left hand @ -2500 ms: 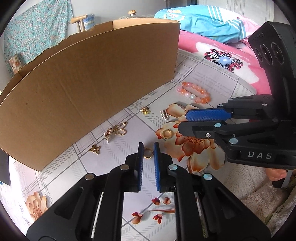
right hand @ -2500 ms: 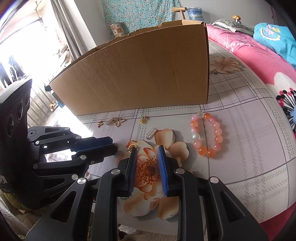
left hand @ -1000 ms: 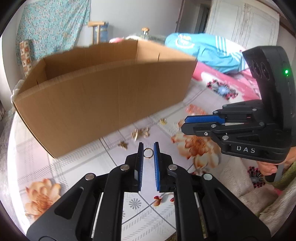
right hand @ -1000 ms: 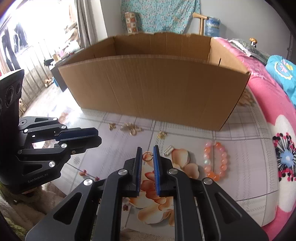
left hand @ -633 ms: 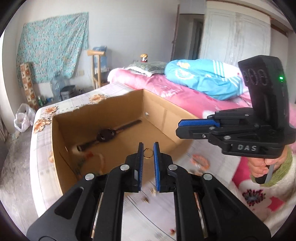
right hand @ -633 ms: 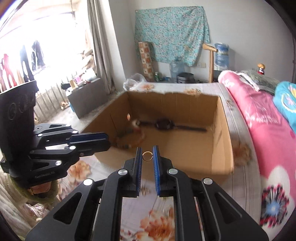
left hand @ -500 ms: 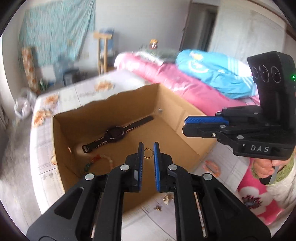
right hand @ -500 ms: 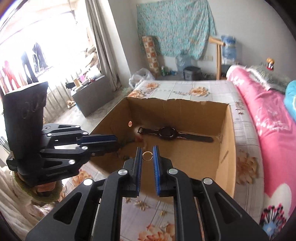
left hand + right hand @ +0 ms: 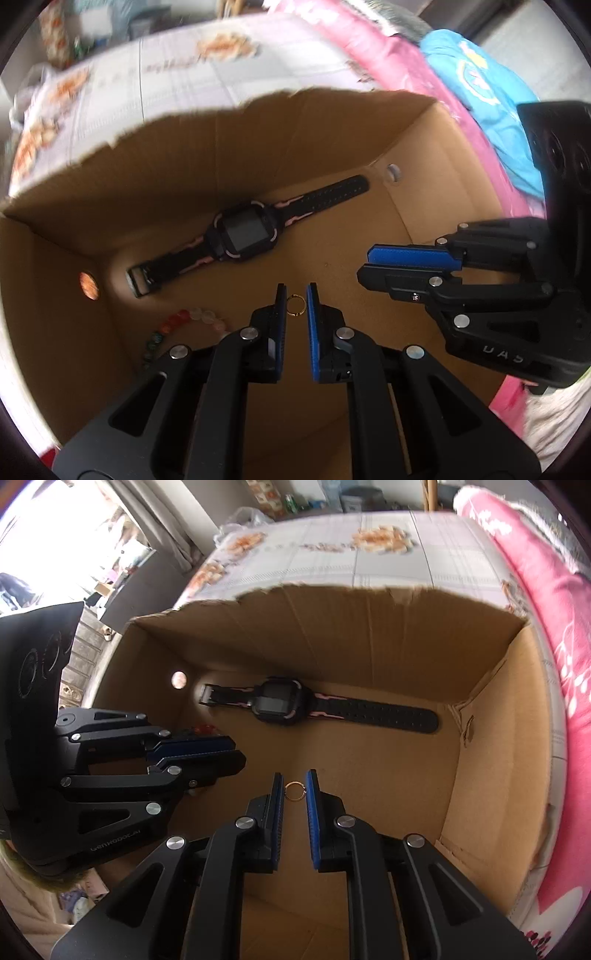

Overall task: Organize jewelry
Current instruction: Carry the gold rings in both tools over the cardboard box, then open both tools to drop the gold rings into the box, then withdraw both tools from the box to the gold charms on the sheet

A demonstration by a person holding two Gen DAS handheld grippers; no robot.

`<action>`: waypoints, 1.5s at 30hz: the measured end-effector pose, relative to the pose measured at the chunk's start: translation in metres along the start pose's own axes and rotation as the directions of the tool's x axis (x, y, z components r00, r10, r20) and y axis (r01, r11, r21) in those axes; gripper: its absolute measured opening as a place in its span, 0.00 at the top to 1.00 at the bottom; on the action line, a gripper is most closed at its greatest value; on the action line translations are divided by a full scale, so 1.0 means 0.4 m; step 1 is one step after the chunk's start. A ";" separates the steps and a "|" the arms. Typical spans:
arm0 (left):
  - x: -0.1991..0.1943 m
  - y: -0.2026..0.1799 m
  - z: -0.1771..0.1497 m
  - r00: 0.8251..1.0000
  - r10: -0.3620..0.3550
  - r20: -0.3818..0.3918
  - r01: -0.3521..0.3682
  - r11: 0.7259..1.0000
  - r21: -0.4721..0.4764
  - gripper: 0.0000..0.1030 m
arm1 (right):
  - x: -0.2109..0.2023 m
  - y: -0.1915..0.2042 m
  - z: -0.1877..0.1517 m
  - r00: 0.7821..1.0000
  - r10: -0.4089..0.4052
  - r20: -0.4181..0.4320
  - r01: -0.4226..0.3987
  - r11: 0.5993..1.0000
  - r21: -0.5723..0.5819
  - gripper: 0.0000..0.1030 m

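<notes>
Left gripper [image 9: 296,300] and right gripper [image 9: 294,787] each clench 1 gold ring [image 9: 296,306] [image 9: 294,791] above the cardboard box [image 9: 491,760]; bead bracelet [image 9: 192,320] partly hidden beside the watch [image 9: 242,233].

Daylight is pouring in from a blown-out window [image 9: 22,535] at upper left of the right wrist view, motion blur is smearing the bedding [image 9: 207,55] beyond, and fisheye distortion is bending and darkening every edge.
</notes>
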State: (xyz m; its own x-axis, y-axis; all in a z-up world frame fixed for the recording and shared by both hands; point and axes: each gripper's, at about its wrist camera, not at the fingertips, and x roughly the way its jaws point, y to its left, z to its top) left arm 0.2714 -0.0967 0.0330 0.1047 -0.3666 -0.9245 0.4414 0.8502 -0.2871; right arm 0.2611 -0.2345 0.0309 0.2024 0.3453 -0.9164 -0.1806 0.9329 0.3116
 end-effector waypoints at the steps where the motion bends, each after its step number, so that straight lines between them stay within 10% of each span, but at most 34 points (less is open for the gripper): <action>1: 0.011 0.002 0.000 1.000 0.004 -0.007 -0.004 1.000 -0.003 0.90 | 0.004 -0.003 0.003 1.000 0.000 -0.006 0.000 1.000 0.003 0.87; 15: 0.013 0.028 0.006 1.000 -0.025 0.017 0.026 0.998 -0.055 0.86 | -0.006 -0.028 0.006 1.000 0.014 0.011 -0.014 1.000 0.027 0.77; 22: -0.084 0.029 -0.035 0.988 -0.012 0.156 0.015 1.000 -0.022 0.86 | -0.059 -0.017 -0.008 0.994 0.004 0.110 -0.004 1.000 -0.003 0.76; 37: -0.349 -0.079 -0.448 0.798 -0.088 0.596 -0.046 0.978 0.206 0.85 | -0.332 0.034 -0.375 0.826 0.134 0.547 -0.102 0.991 -0.089 0.76; 45: -0.157 -0.117 -0.580 0.872 -0.049 0.488 -0.047 0.982 0.182 0.84 | -0.124 0.040 -0.540 0.889 0.153 0.432 -0.190 0.981 0.045 0.77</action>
State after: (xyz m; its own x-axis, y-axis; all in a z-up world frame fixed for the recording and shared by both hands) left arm 0.0373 -0.0256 0.0463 0.5043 -0.5453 -0.6696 0.5912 0.7832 -0.1926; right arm 0.0401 -0.2587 0.0271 0.5683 0.4936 -0.6583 -0.1722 0.8537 0.4914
